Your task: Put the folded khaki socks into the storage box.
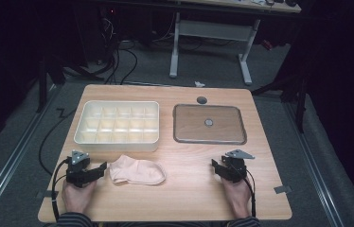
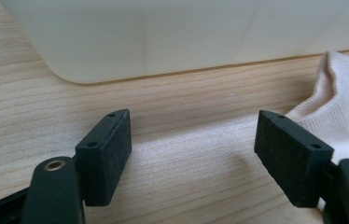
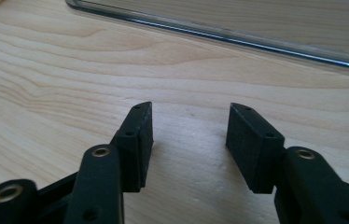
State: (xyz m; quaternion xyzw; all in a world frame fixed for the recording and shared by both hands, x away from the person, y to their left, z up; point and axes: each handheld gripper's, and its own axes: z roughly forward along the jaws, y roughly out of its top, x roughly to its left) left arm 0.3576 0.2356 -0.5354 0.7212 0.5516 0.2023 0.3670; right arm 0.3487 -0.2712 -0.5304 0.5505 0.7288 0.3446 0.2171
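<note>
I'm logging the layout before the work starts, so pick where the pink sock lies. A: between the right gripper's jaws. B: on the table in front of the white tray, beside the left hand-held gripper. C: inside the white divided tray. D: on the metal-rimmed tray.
B: the pink sock lies flat on the table, in front of the white tray, beside the left hand-held gripper.

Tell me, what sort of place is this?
Probably a lab or workshop: a wooden table with a sock and divided tray, cables on grey carpet, a height-adjustable desk behind.
</note>
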